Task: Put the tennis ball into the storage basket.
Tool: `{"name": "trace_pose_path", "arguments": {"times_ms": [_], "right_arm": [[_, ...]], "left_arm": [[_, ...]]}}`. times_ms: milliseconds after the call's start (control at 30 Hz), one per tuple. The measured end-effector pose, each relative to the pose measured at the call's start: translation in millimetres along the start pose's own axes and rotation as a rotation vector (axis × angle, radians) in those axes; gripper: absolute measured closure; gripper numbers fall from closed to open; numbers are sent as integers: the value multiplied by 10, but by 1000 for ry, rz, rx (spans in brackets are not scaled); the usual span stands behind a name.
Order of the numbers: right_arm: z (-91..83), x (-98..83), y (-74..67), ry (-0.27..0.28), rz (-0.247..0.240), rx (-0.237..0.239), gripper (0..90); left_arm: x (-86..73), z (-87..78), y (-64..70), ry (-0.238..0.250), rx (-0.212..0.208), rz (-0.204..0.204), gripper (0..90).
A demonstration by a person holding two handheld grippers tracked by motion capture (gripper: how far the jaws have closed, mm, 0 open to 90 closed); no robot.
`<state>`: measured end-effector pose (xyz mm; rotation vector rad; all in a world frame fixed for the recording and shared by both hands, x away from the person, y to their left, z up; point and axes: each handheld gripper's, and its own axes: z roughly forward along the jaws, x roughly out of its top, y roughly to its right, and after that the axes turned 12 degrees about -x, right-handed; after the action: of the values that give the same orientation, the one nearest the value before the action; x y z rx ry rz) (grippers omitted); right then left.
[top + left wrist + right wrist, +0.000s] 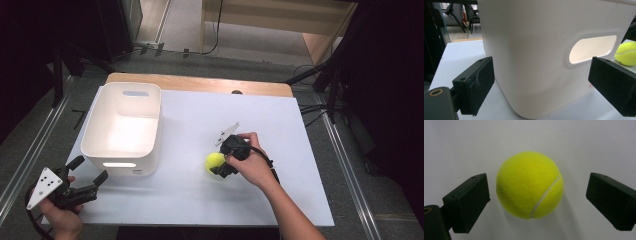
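A yellow tennis ball (215, 161) is seen resting on the white table (190, 200), right of its middle and nearer the near edge than the far one. Being round, the ball has no long axis; its white seam (546, 195) is seen in the right gripper view as a curved line on the ball's right side, slanting from upper right to lower left. The right gripper (223, 169) is held over the ball with its jaws spread to either side; a gap is seen between each pad and the ball, so nothing is grasped. Bare white table surrounds the ball, and nothing lies between it and the jaws.

A white plastic bin (100, 145) with handle cut-outs is stood toward the left edge, well apart from the ball. The left gripper (92, 186) is held near the near-left corner, released, its jaws pointed at the bin's near wall (536, 62) with nothing between them.
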<state>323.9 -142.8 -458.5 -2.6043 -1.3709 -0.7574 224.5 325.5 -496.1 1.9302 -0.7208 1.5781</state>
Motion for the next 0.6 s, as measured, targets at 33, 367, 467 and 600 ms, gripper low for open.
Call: {"name": "trace_pose_path", "arguments": {"times_ms": [33, 367, 467, 600], "right_arm": [[14, 6, -1, 6, -21, 8, 38], [110, 39, -51, -37, -36, 28, 49], [141, 47, -72, -49, -36, 21, 82], [166, 60, -81, -60, -33, 25, 82]], "left_arm": [[0, 5, 1, 0, 0, 3, 72], [-1, 7, 2, -1, 1, 3, 72], [0, 6, 2, 0, 0, 3, 72], [0, 3, 1, 0, -2, 2, 72]]}}
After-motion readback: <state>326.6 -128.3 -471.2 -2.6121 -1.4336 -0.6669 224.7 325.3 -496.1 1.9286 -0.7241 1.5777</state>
